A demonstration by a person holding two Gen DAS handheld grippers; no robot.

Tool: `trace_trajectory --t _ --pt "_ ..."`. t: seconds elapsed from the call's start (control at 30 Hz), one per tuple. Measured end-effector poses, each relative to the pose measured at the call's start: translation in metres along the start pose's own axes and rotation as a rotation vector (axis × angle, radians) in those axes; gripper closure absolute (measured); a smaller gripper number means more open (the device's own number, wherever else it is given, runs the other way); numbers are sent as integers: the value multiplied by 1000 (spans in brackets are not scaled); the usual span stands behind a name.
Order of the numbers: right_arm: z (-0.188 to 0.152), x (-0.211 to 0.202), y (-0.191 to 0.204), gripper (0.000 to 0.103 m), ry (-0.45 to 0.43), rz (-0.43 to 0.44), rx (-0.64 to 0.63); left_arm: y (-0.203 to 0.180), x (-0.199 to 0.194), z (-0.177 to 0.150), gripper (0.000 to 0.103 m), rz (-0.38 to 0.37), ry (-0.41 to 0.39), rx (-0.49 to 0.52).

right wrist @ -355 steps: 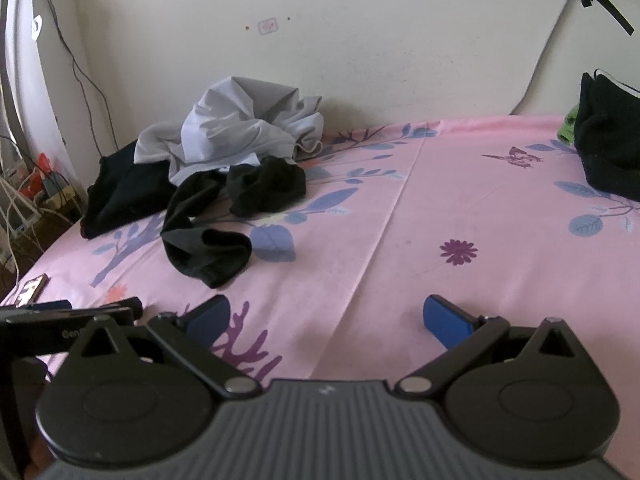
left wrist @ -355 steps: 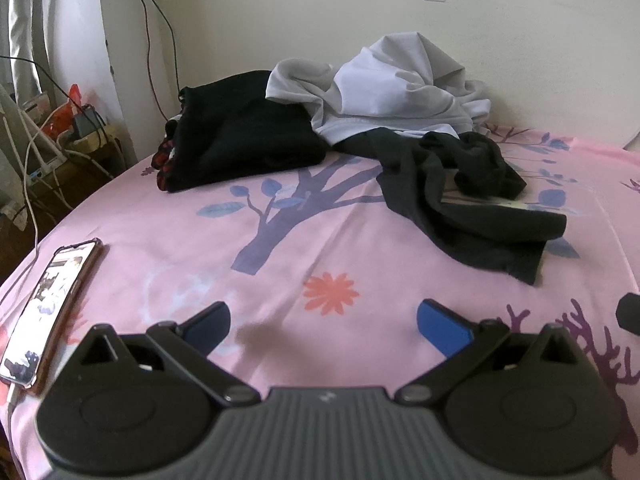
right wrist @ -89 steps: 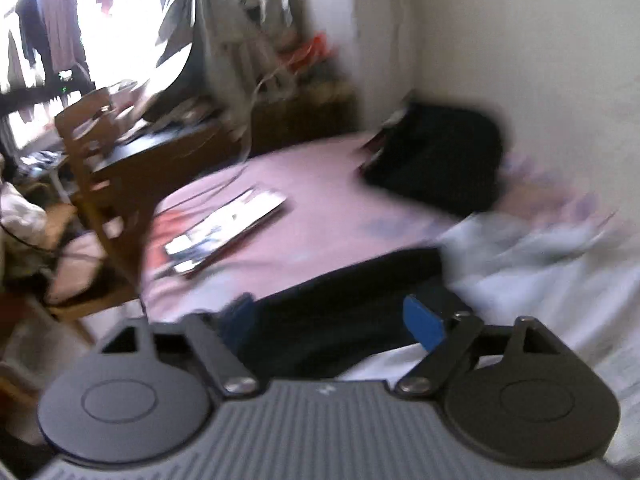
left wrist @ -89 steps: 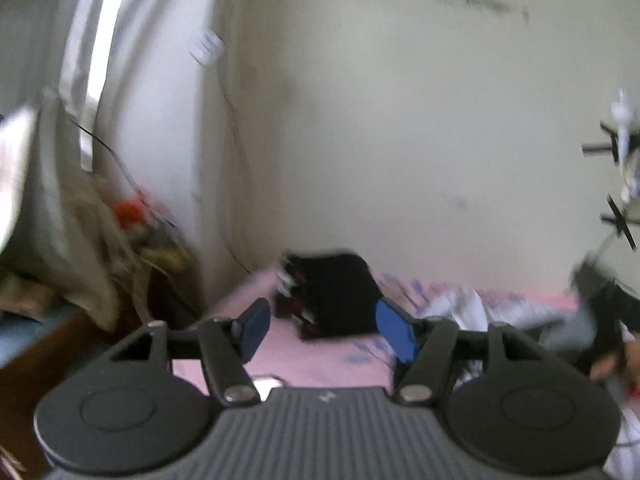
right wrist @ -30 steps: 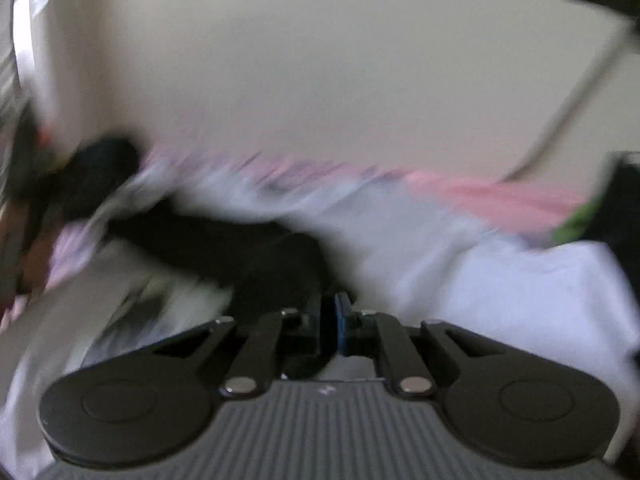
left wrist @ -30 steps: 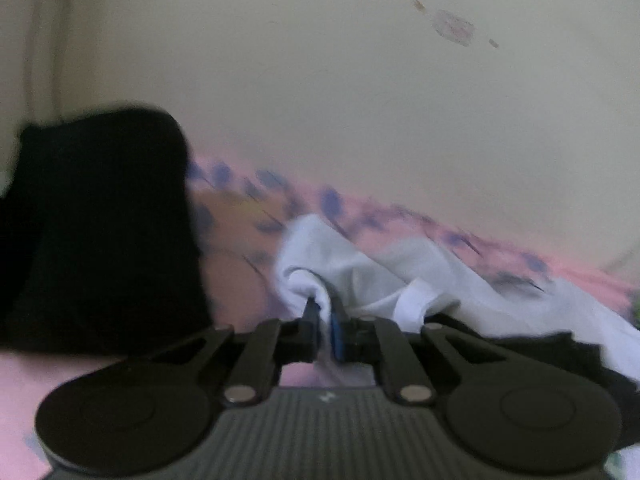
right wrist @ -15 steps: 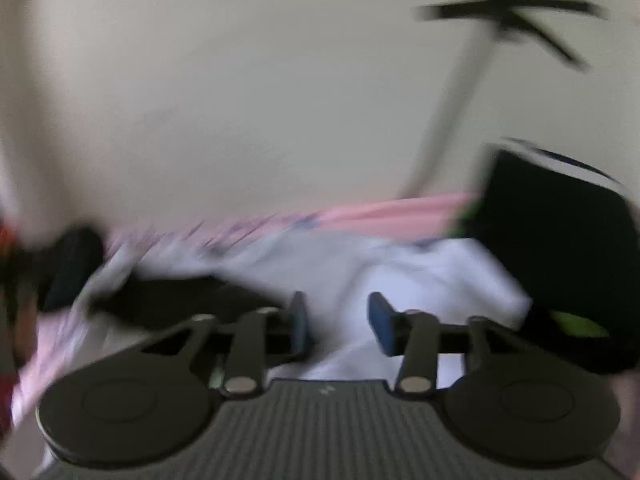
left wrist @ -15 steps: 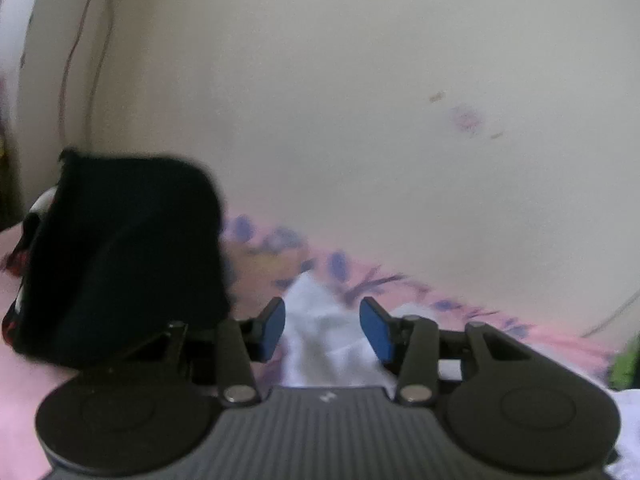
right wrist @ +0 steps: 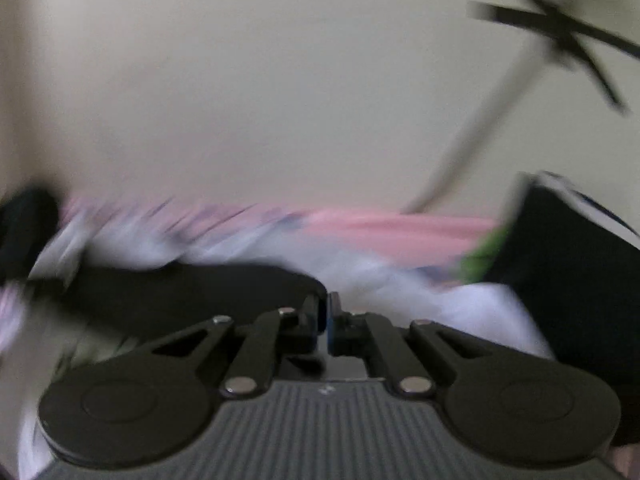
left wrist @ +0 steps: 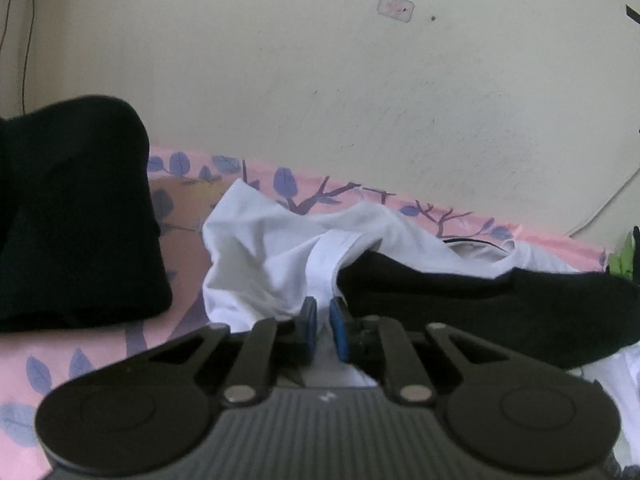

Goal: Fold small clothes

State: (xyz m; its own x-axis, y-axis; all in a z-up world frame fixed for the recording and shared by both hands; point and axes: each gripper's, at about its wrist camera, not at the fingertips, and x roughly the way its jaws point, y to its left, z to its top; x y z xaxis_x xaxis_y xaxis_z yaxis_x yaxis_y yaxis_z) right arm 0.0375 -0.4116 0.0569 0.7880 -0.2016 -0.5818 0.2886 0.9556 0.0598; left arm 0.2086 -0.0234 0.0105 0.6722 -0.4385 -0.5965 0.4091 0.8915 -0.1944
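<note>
A white garment [left wrist: 272, 248] lies crumpled on the pink floral bed sheet [left wrist: 188, 256] near the wall. A black garment [left wrist: 492, 308] lies across its right part. My left gripper [left wrist: 322, 326] is shut on a fold of the white garment at its near edge. In the blurred right wrist view, my right gripper [right wrist: 327, 320] is shut on the white garment [right wrist: 472, 312], beside the black garment [right wrist: 192, 296].
A folded black pile [left wrist: 76, 216] stands at the left on the bed. Another dark pile [right wrist: 576, 280] with something green [right wrist: 480, 260] stands at the right. The cream wall [left wrist: 320, 80] is close behind the clothes.
Half a second ago both grippers were open above the white garment. Now both have come down and closed on its cloth.
</note>
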Motion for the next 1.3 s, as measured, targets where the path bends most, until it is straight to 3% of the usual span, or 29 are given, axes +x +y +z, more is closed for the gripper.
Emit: trace_trajectory --t 0.03,0.07,0.1,0.2,0.3,0.4,0.57,0.73,0.9,0.97,1.03,1.07,1.17,1.3 --pt "5 6 -15 103 5 -66 26 1 1 0 93 1 3 1" --pt "8 10 -26 83 25 -142 32 0 -1 -1 91 2 4 6" --pt "8 9 -36 78 34 -180 60 -2 -3 -3 91 4 2 12" --pt "0 -26 -64 76 -25 -100 194 -3 -1 -3 91 6 2 16" --pt "-17 -76 -84 66 -98 -130 242 -2 2 -2 91 5 4 14" --pt "-44 -125 -103 57 -111 -165 309 -2 1 -2 91 7 5 17" --pt "-103 -183 -131 51 -54 -299 397 -3 0 -3 91 6 -2 15" --pt "-155 -218 -149 46 22 -324 483 -4 -10 -4 90 -5 -43 9" --pt "-176 -216 -129 45 43 -280 468 -1 -21 -3 90 -12 -78 -11" --pt "-175 -204 -116 49 40 -287 399 1 -21 -3 90 -12 -75 -21" --pt "-173 -194 -103 77 32 -347 291 3 -20 -2 90 -13 -67 -35" --pt "-172 -189 -102 103 32 -370 268 4 -21 -2 90 -14 -66 -39" --pt "-151 -183 -115 103 -8 -342 367 8 -25 1 90 -19 -81 -59" --pt "-80 -186 -94 103 -190 -348 273 16 -36 7 90 -40 -111 -107"
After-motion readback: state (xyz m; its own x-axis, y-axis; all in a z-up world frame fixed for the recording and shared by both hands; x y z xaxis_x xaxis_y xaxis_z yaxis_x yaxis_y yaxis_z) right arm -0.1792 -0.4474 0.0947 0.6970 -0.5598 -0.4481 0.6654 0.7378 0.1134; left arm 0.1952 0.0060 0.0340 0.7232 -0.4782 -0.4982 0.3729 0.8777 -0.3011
